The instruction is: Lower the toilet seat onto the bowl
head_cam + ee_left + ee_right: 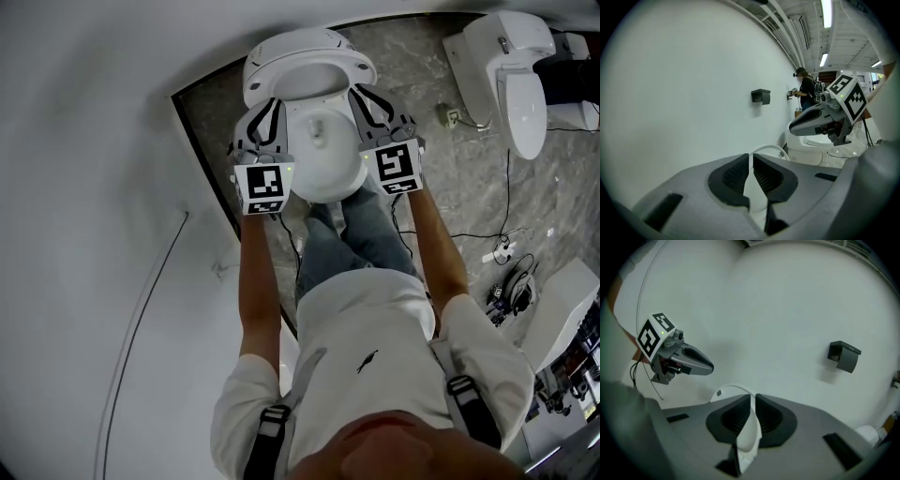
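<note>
Toilet seat (pixel 323 186), seemingly tilted up, has its side edges hidden inside the clamped left gripper (pixel 751 161) and right gripper (pixel 753 401).

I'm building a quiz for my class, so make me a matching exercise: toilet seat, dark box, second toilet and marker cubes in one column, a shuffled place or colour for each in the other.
1 toilet seat
2 dark box
3 second toilet
4 marker cubes

A black and white
B mounted on the wall
C clamped by the left gripper and right gripper
D on the marble floor, far right in the head view

Pairs: 1-C, 2-B, 3-D, 4-A
</note>
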Demonstrator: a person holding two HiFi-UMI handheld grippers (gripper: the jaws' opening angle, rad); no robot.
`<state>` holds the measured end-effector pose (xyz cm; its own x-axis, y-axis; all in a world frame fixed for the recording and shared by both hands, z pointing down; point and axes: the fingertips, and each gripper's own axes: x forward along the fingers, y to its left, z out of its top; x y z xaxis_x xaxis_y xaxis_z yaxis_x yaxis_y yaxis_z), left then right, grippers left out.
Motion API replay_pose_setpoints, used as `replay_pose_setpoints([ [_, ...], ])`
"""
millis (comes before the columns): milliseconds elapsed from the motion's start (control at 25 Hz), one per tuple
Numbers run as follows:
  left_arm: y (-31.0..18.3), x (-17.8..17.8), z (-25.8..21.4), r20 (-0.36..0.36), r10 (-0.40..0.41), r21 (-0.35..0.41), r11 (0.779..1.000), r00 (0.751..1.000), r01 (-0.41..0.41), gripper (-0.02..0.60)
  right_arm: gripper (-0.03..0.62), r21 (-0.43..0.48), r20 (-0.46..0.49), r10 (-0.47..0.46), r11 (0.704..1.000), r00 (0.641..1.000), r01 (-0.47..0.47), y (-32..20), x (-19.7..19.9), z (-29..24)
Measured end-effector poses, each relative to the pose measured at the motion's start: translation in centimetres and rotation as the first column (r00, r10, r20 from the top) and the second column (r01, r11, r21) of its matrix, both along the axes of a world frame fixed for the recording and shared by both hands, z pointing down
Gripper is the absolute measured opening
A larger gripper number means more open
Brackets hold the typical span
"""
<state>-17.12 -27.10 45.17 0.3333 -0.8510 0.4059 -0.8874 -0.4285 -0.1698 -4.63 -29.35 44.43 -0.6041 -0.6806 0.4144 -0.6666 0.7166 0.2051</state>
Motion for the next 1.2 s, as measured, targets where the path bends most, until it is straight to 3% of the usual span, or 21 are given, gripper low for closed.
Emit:
replay_pose_setpoints([
  [640, -3.9, -0.9, 5.0, -0.004, -0.026, -0.088, 0.996, 1.0, 0.026, 0.034, 0.041, -0.031, -0.084, -0.019, 0.999, 0.996, 0.016, -4.2, -0.5, 3.8],
  [760, -4.6, -1.1, 5.7, 0.006, -0.032, -0.098, 0.995, 0.999, 0.033, 0.09, 0.089, -0.024, -0.097, -0.016, 1.0, 0.995, 0.013, -5.2, -0.5, 4.4],
  [1200, -6.6, -1.3, 6.9, 0.043, -0.03, -0.103, 0.994, 0.999, 0.034, 0.095, 0.091, -0.011, -0.15, -0.003, 1.0, 0.989, 0.001, -8.0, -0.7, 6.5],
])
